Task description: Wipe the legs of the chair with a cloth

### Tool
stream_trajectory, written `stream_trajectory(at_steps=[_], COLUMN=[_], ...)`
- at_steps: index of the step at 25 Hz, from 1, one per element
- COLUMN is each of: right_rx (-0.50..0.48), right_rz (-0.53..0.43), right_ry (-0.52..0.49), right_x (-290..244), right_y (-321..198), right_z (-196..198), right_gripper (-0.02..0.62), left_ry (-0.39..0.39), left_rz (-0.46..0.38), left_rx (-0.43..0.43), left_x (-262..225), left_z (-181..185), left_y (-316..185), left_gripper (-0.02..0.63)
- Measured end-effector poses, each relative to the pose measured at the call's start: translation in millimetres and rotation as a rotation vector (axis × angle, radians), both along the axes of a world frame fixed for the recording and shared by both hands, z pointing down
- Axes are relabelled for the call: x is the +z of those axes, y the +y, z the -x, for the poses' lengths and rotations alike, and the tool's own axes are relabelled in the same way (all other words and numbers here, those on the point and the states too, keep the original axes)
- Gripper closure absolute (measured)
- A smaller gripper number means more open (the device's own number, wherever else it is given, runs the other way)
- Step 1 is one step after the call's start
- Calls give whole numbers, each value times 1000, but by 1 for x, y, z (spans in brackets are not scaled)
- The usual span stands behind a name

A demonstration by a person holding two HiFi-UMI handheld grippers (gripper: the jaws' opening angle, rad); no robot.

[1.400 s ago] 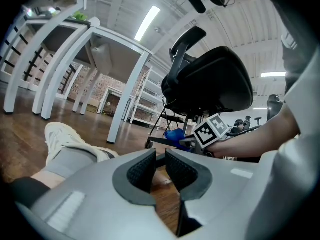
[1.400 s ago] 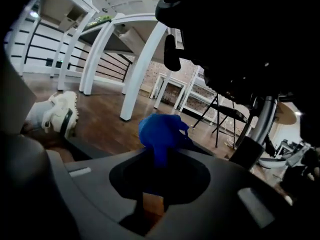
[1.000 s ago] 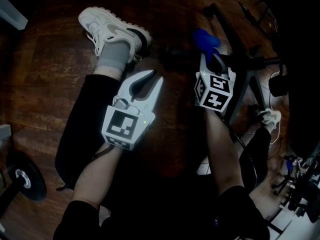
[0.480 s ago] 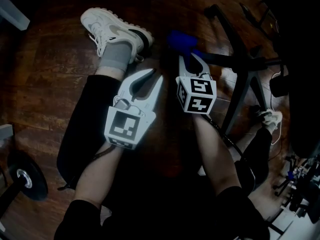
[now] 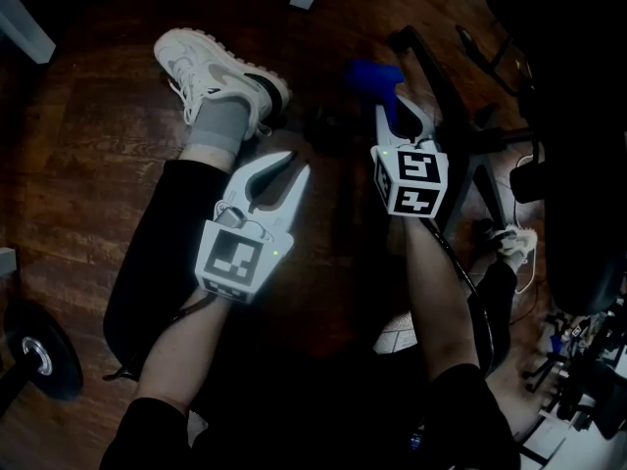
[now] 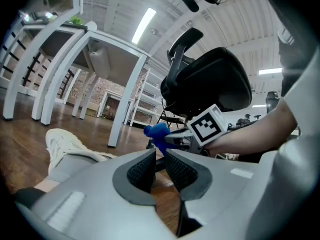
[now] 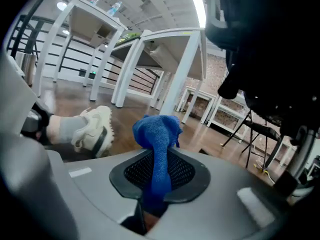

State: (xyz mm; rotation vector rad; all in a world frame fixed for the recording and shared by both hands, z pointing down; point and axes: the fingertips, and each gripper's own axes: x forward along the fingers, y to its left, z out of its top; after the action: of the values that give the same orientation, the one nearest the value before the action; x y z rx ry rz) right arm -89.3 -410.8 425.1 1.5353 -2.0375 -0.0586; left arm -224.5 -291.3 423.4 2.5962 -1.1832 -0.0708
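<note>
A blue cloth (image 5: 372, 74) is bunched above my right gripper (image 5: 400, 116), which is shut on it; in the right gripper view the blue cloth (image 7: 157, 134) stands pinched between the black pads. The cloth hangs just left of a black chair leg (image 5: 438, 78) of the office chair (image 6: 210, 84), and I cannot tell whether it touches the leg. My left gripper (image 5: 297, 167) rests over the person's left thigh, shut with nothing between its pads (image 6: 142, 170). From the left gripper view the blue cloth (image 6: 157, 134) and the right gripper's marker cube (image 6: 207, 125) show ahead.
A white sneaker with a grey sock (image 5: 211, 62) lies on the wooden floor ahead of the left gripper. A dark weight plate (image 5: 39, 355) sits at the lower left. White table legs (image 5: 24, 27) stand at the far edge. Cables (image 5: 519, 248) trail by the chair base.
My right gripper swung the cloth left, away from the chair leg, then came part of the way back toward it. The left gripper has kept its place.
</note>
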Motion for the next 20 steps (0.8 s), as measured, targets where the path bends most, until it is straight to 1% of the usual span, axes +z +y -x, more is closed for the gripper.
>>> stream_trajectory(at_steps=[2, 4, 6, 8, 9, 12, 15, 20], right_rx=[76, 188, 293, 359, 358, 285, 273, 209], right_rz=[12, 57, 141, 228, 240, 240, 238, 262], right_ry=[19, 44, 55, 54, 63, 102, 128, 82], right_x=[-6, -4, 9, 27, 30, 35, 35, 41], right_y=[-20, -33, -35, -28, -26, -24, -19, -12], right_z=[-35, -74, -104, -117, -115, -92, -79, -46], right_gripper=[520, 520, 518, 518, 518, 520, 520, 520], left_ry=[11, 15, 19, 17, 15, 12, 17, 8], left_rz=[6, 7, 9, 12, 13, 3, 16, 16], left_rx=[13, 16, 18, 20, 20, 16, 15, 14], left_x=[1, 1, 1, 2, 3, 4, 4, 5], left_z=[-2, -2, -1, -1, -1, 0, 0, -1], left_y=[1, 1, 1, 1, 1, 1, 0, -1], left_gripper=[545, 545, 545, 545, 545, 545, 545, 545])
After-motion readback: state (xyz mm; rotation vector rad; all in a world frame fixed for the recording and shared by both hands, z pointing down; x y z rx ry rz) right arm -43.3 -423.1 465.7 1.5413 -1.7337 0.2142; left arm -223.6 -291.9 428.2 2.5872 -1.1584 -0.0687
